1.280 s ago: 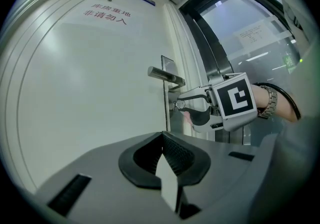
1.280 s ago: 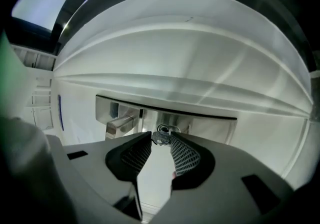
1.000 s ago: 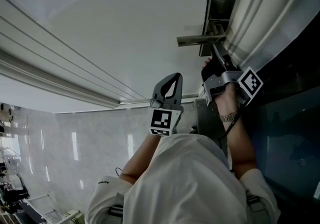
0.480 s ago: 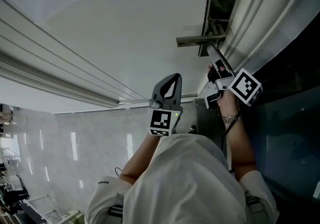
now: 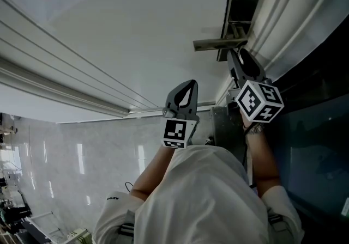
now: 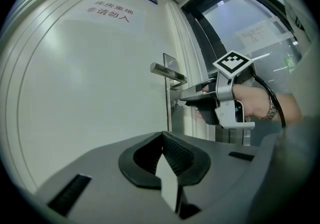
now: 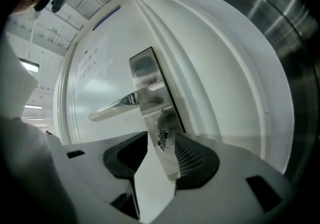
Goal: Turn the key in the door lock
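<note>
Step judged: key about to be gripped. Right gripper point(image 7: 161, 155) jaws spread wide around key point(image 7: 162, 139), not pinching it. Key is seated in lock point(image 7: 168, 137) below handle point(image 7: 122, 104). Left gripper point(image 6: 162, 140) closed, empty, well apart from door point(image 5: 136, 30). Next: jaws to be closed squarely on key head, then wrist rolled.

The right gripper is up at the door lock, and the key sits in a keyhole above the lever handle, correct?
Wrong on one point. The right gripper is up at the door lock, but the key sits below the lever handle, as the right gripper view shows.
</note>
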Action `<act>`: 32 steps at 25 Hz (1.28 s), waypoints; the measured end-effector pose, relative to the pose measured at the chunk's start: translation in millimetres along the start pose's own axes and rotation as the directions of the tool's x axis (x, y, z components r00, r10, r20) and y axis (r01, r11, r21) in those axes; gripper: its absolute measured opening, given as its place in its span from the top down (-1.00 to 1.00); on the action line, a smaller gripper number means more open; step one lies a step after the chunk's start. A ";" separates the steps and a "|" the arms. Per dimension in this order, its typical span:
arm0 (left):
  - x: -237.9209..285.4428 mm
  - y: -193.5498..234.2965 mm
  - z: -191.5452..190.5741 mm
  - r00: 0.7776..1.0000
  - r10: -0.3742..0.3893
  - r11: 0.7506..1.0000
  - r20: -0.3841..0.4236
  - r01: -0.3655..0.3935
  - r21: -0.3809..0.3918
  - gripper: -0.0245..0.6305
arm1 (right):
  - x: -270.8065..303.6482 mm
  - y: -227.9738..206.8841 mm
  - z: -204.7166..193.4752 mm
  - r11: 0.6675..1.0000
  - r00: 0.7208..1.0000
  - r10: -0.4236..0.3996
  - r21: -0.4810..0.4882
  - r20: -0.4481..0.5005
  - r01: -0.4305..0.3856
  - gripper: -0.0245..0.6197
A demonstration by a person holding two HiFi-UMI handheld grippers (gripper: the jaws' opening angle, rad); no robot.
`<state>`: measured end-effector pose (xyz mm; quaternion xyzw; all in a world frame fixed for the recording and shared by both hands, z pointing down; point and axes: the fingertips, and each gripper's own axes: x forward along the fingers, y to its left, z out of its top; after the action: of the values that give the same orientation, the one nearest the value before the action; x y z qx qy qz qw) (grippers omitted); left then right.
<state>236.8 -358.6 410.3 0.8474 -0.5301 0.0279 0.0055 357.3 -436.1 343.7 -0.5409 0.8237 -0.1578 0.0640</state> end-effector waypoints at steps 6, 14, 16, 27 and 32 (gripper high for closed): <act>-1.1 1.3 0.1 1.000 0.003 1.000 0.001 -0.003 0.002 0.90 | 6.1 -4.6 -2.6 0.982 0.999 0.031 0.188 -0.014 -0.028 0.41; -3.3 8.4 0.0 1.000 0.018 1.000 -0.001 -0.018 0.000 0.90 | 7.2 -8.3 -3.3 0.919 1.000 0.008 0.393 -0.013 -0.002 0.83; -3.2 8.3 -0.4 1.000 0.018 1.000 -0.001 -0.018 0.000 0.90 | 7.2 -9.2 -3.9 0.888 1.000 0.010 0.459 -0.008 -0.005 0.83; -3.9 6.5 -0.4 1.000 0.012 1.000 0.000 -0.012 0.003 0.90 | 6.0 -13.3 -6.4 0.705 0.999 0.003 0.708 0.037 -0.029 0.86; -5.5 6.9 -0.5 1.000 0.014 1.000 0.002 -0.014 0.000 0.90 | 5.1 -14.4 -7.6 0.628 0.999 -0.007 0.777 0.052 -0.036 0.86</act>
<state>228.1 -356.7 410.4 0.8437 -0.5361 0.0272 0.0047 365.7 -444.5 355.9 -0.4574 0.6778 -0.4833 0.3127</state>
